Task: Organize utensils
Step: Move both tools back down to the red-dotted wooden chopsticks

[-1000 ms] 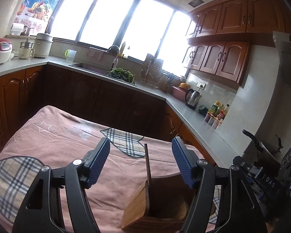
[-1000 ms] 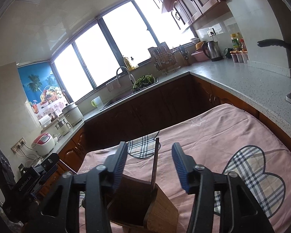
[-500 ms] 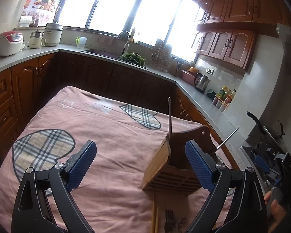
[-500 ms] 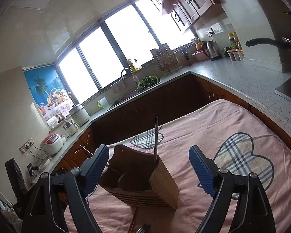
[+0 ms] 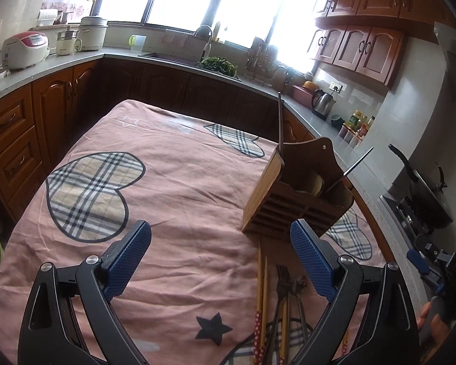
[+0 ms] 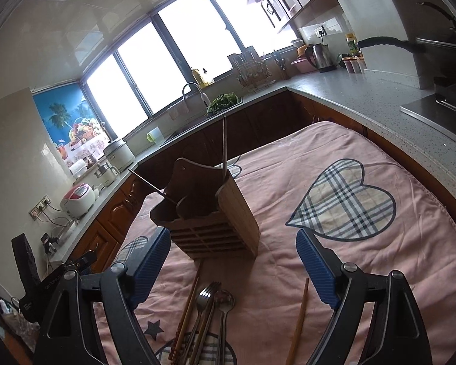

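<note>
A wooden utensil holder (image 5: 291,194) (image 6: 215,222) stands on the pink-clothed table, with one chopstick (image 5: 280,121) (image 6: 224,146) upright in it and a thin metal rod (image 5: 354,165) (image 6: 150,184) leaning out. In front of it lie chopsticks (image 5: 260,298) (image 6: 187,307), a fork (image 5: 281,286) (image 6: 205,301) and a spoon (image 6: 225,304); a single chopstick (image 6: 299,319) lies apart to their right. My left gripper (image 5: 220,255) is open over bare cloth, left of the pile. My right gripper (image 6: 232,261) is open just above the pile, short of the holder. Nothing sits between either pair of fingers.
The table (image 5: 167,182) is ringed by dark wood cabinets and a grey counter (image 6: 364,97). A stove with a pan (image 5: 425,194) is at the right. A rice cooker (image 5: 25,48), a kettle (image 6: 317,56) and a sink (image 5: 179,57) sit on the counter. A hand (image 5: 431,325) shows at the right edge.
Both grippers drew back from the holder and tilted down, and their jaws widened. The holder now stands farther off, and the loose utensils in front of it have come into view.
</note>
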Tool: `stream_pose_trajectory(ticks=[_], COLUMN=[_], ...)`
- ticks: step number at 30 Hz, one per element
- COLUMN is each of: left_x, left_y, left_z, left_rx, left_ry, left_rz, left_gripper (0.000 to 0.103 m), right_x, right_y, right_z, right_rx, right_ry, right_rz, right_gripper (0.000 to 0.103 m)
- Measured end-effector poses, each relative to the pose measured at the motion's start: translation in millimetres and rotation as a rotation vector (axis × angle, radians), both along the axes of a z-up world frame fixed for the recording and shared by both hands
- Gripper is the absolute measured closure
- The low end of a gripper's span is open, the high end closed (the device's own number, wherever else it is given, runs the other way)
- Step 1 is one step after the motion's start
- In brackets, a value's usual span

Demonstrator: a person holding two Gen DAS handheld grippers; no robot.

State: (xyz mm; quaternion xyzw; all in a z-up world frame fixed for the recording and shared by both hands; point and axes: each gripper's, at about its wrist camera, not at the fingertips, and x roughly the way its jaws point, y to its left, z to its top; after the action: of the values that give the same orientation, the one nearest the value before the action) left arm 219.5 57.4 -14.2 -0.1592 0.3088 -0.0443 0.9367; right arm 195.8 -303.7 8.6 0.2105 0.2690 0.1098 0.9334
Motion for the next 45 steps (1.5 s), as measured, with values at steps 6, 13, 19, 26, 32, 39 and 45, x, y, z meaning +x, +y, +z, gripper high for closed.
stream_pose_trajectory(ticks=[6,13,19,26,32,39,45], left_x=[-18.2,-30.8,-28.7,-18.6,-6.0,21.6,56.2], left_y=[-6.4,-18.0,-26.4,-34.4,-40.8,-49.7,-65.7], left_z=[-18.4,-35.4,-42.7,-46.1,-49.8,-57.5,-66.0], left_rx=[0.005,0.016,0.039,0.058,0.079,0.126,0.16], left_ry=[0.049,0.094,0.128,0.15,0.171,0.216,0.263], left_rz=[-0.019,-0.046,-0.075,-0.097,-0.112,-0.13,-0.178], left_gripper=[0.008,0.008,0.008,0.008,0.008,0.008,0.011], right_x=[-25.4,-45.1,-52.9,-49.6,-44.3,-29.1,-10.2], right_y=[-4.7,-1.8,0.7,-1.6,-2.5,1.3,4.4], right_z=[-20.0,-43.5,-58.2,-63.1,-68.0,-73.4,-79.0], right_rx=[-0.033,-0.067,-0.088,-0.095,-0.104,-0.127,-0.156], right_ry=[0.043,0.094,0.129,0.147,0.169,0.199,0.236], right_rz=[-0.021,-0.018,-0.014,-0.02,-0.018,0.002,0.011], right_gripper=[0.017,0.017,0.017,0.017,0.017,0.017,0.026])
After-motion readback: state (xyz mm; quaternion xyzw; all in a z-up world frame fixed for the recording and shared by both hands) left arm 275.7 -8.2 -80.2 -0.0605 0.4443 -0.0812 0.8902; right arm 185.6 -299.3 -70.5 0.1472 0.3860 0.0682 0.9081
